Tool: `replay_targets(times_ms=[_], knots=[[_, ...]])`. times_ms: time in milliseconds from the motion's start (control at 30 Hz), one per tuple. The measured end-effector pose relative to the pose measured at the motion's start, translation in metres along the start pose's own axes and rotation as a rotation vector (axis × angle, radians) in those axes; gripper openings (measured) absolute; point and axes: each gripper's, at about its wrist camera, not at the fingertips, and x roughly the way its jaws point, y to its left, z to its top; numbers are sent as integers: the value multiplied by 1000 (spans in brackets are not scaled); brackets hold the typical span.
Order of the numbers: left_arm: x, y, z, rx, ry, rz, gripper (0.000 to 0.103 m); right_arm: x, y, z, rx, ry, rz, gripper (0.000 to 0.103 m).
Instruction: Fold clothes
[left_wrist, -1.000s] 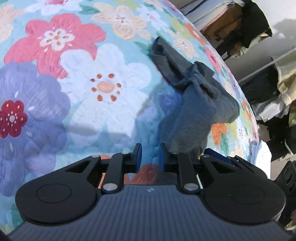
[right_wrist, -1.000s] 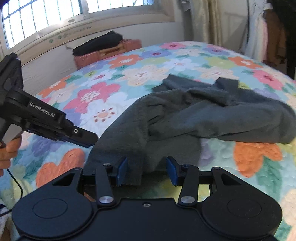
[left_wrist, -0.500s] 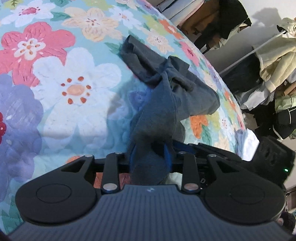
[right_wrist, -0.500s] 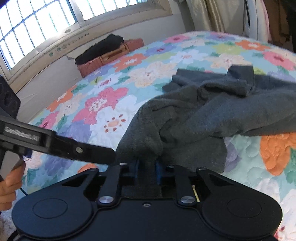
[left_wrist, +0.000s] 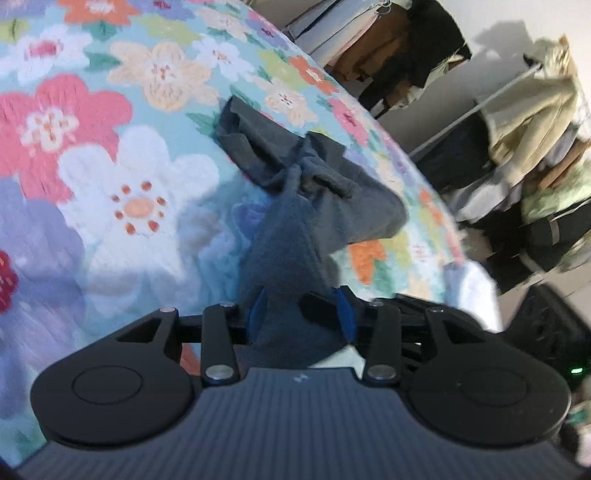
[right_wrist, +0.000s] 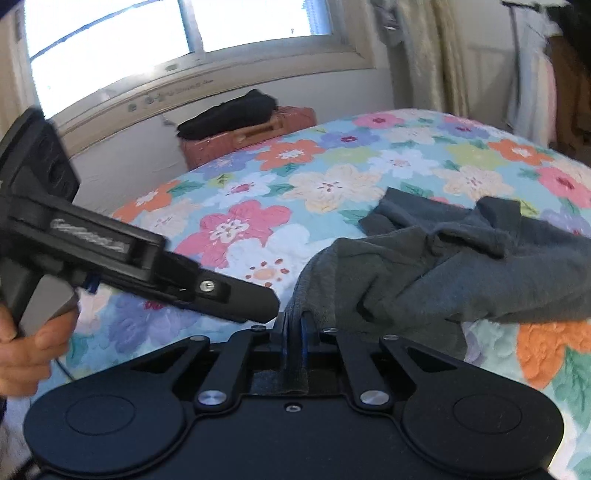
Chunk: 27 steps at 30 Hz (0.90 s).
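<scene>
The gray shirt lies in a crumpled heap on the flowery bedspread. The right gripper has its jaws pinched tight on the shirt's near edge. The left gripper has its jaws partly open with shirt cloth bunched between them, right beside the other gripper.

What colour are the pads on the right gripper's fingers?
Blue pads, pinched on the dark grey garment; the right wrist view shows them best.
</scene>
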Motion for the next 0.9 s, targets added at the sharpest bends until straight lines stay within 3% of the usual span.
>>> replay_targets(times_ms=[100, 233, 367, 467, 600, 700, 733, 767, 900], knots=[[-4, 11, 3, -50, -22, -17, 43, 7, -6, 3, 99, 0, 21, 8], [-13, 24, 7, -51, -71, 14, 47, 16, -1, 3, 126, 18, 40, 8], [-21, 30, 9, -93, -79, -18, 50, 23, 0, 5, 168, 20, 87, 8], [-17, 24, 9, -64, -75, -12, 55, 26, 9, 6, 101, 38, 106, 8], [4, 29, 5, -87, -6, 18, 55, 26, 17, 2, 44, 64, 136, 8], [17, 38, -5, -158, 4, 119, 48, 28, 12, -4, 51, 103, 146, 8], [21, 38, -6, -155, 16, 127, 39, 29, 9, -7, 46, 124, 144, 8], [23, 40, -6, -171, 22, 119, 33, 31, 8, -10, 32, 135, 127, 9], [22, 48, -6, -233, 13, 91, 31, 33, -4, -16, 37, 141, 84, 12]])
